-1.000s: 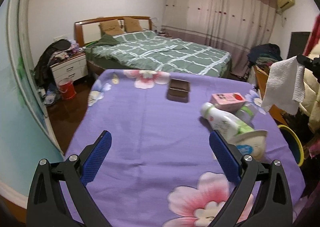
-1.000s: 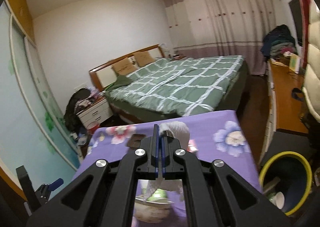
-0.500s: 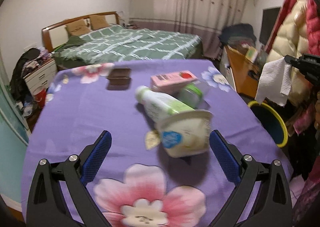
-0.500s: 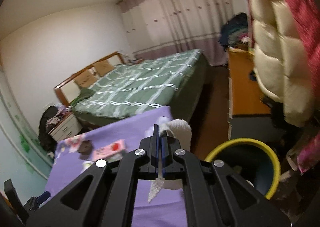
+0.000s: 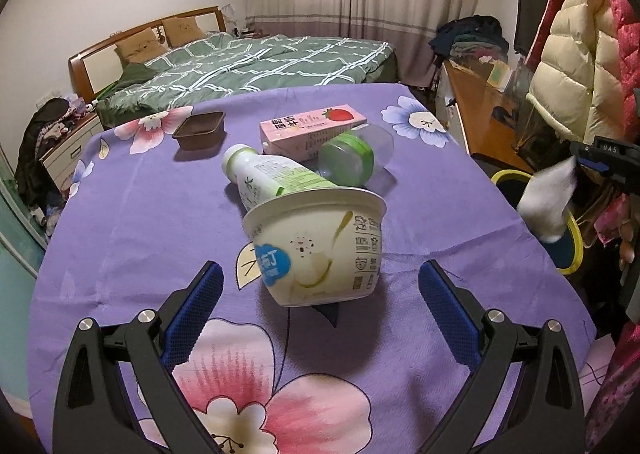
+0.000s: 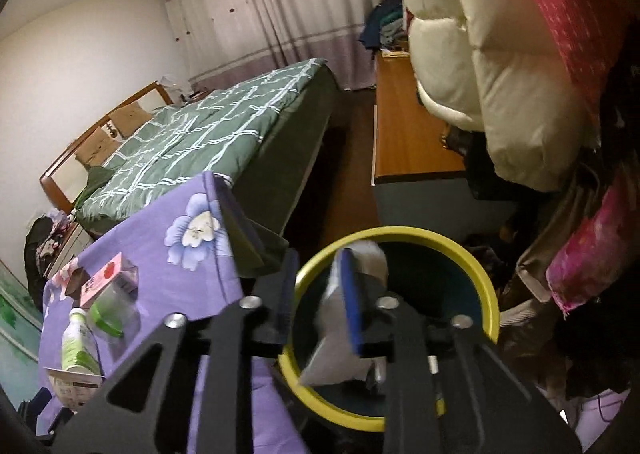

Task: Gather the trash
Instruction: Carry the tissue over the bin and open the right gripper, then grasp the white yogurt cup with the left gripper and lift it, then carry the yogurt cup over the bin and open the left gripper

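Observation:
My left gripper [image 5: 320, 274] is open low over the purple flowered table [image 5: 120, 238], its fingers either side of a tilted white paper bowl [image 5: 320, 246] without touching it. Behind the bowl lie a white bottle with a green label [image 5: 272, 178], a clear cup with a green lid [image 5: 352, 158] and a pink strawberry carton [image 5: 312, 126]. My right gripper [image 6: 318, 286] hangs over the yellow-rimmed bin [image 6: 400, 234]. Its jaws are opening, and the white tissue [image 6: 332, 338] droops loose between them against the right pad. In the left wrist view the tissue [image 5: 548, 202] sags over the bin [image 5: 508, 176].
A brown tray [image 5: 199, 130] sits at the table's far side. A green checked bed [image 5: 260, 62] stands beyond it. A wooden desk [image 6: 404, 134] and hanging padded coats [image 6: 500, 74] crowd the space around the bin, which stands on the floor off the table's right edge.
The left gripper closed in on the paper bowl. The right gripper swung down over the bin and its jaws parted, so the tissue that was pinched now hangs loose.

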A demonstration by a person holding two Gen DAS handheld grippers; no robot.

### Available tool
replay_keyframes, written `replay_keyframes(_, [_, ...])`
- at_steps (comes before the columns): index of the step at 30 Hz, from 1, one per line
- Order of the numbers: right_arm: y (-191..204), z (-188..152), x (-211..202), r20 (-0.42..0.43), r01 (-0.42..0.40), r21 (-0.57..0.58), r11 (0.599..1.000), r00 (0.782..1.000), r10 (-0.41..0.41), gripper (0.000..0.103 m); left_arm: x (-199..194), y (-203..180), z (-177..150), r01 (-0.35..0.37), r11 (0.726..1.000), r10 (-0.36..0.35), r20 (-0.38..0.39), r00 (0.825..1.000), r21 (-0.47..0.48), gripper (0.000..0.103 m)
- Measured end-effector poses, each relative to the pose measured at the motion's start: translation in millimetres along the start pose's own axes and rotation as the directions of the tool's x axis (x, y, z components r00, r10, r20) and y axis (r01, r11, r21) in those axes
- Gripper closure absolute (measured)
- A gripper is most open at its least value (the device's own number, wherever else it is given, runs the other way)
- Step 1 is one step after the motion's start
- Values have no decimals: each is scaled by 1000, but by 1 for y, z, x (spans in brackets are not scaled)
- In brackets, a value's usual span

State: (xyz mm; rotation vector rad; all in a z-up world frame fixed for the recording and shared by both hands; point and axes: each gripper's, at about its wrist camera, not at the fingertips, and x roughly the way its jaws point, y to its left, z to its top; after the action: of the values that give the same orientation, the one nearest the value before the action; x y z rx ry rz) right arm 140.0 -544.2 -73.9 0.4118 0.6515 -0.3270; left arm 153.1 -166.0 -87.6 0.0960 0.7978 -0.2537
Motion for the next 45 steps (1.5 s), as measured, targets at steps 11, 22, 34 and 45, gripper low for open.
replay_keyframes(11, [-9, -6, 7, -21, -5, 2, 1000, 1000, 5, 79, 16, 2, 4, -32, 999, 31, -28, 999, -11, 6])
replay_keyframes(22, [-15, -14, 19, -52, -16, 17, 1000, 998, 17, 79, 40, -2, 11, -57, 998, 57, -46, 997, -1, 7])
replay_keyframes(34, [-26, -24, 13, -54, -45, 55, 997, 997, 48, 79, 40, 5, 9, -43, 999, 41, -52, 998, -27, 22])
replay_keyframes(45, [-26, -32, 1, -48, -82, 67, 994, 995, 86, 79, -9, 0, -3, -30, 999, 30, -3, 1000, -14, 22])
